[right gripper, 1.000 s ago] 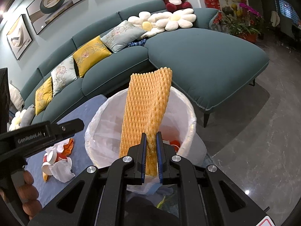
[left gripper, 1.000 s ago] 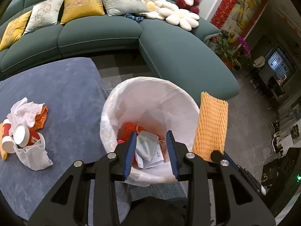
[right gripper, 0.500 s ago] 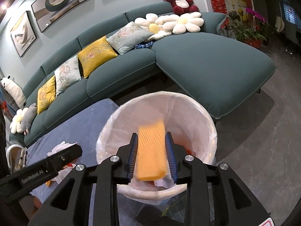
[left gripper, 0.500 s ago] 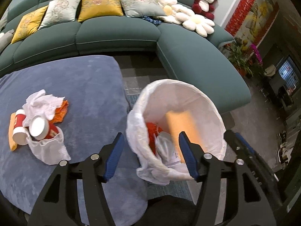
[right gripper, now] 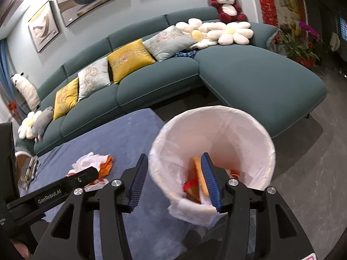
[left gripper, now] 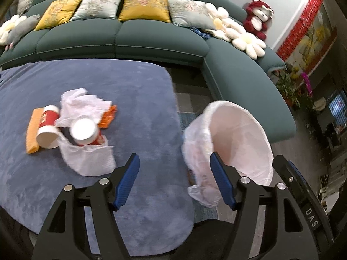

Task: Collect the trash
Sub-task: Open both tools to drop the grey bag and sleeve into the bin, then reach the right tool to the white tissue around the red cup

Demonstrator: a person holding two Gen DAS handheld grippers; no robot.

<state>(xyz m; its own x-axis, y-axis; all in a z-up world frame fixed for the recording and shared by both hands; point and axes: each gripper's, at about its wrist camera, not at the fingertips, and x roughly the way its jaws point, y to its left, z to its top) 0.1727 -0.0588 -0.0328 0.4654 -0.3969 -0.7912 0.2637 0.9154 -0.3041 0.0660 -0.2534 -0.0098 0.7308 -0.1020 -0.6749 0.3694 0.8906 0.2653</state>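
left tool (left gripper: pixel 174 181): jaws have just been opening, now wide apart and empty above the blue worktop (left gripper: pixel 141 108); the trash pile (left gripper: pixel 71 127) lies ahead to its left. right tool (right gripper: pixel 172 183): jaws have just been opening, nothing gripped. the orange foam net (right gripper: pixel 200 177) rests inside the lined bin (right gripper: pixel 216 117), just behind its right finger.

thin crinkly white plastic bin liner (right gripper: pixel 216 127), matt blue felt-like cloth on desk (left gripper: pixel 141 91), glossy paper cups (left gripper: pixel 48 127); crumpled white plastic bags (left gripper: pixel 86 160), orange foam net (right gripper: pixel 198 173), ribbed blue jaws, matt teal fabric sofa (right gripper: pixel 249 73)
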